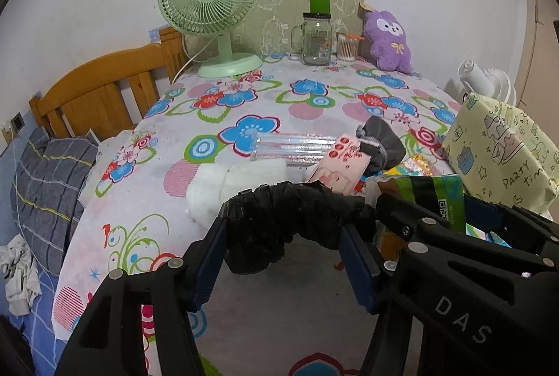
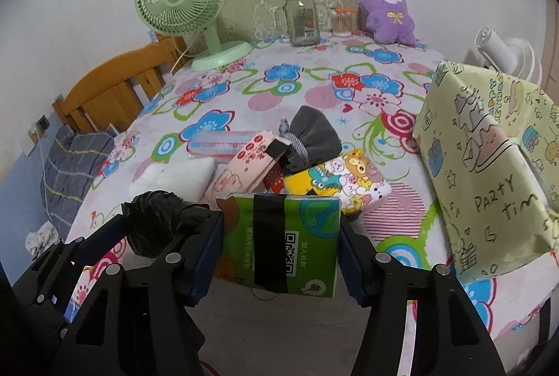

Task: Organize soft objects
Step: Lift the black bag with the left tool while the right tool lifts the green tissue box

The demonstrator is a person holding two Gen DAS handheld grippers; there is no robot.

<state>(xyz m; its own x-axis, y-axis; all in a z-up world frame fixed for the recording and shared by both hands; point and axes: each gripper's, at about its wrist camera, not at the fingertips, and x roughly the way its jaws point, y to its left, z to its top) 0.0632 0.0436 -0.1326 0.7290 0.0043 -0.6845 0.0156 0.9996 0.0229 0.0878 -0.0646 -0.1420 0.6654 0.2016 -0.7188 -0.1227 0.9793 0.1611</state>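
My left gripper [image 1: 283,229] is shut on a crumpled black plastic bag [image 1: 297,211], held above the floral tablecloth [image 1: 244,103]; the bag also shows in the right wrist view [image 2: 157,218]. My right gripper [image 2: 279,236] is shut on a green tissue pack [image 2: 279,239] with a black band and QR code; it also shows in the left wrist view [image 1: 440,197]. Ahead lie a pink tissue pack [image 2: 241,166], a grey drawstring pouch [image 2: 311,138], a cartoon tissue pack [image 2: 346,183], a white soft pad [image 2: 174,173] and a clear plastic sleeve [image 1: 293,149].
A yellow "Party Time" wrapped box [image 2: 489,166] stands at the right. At the back are a green desk fan [image 2: 185,9], a glass jar [image 2: 302,19], a cotton-swab jar [image 2: 340,23] and a purple plush [image 2: 387,12]. A wooden bed frame [image 1: 104,89] and pillow [image 1: 52,187] lie left.
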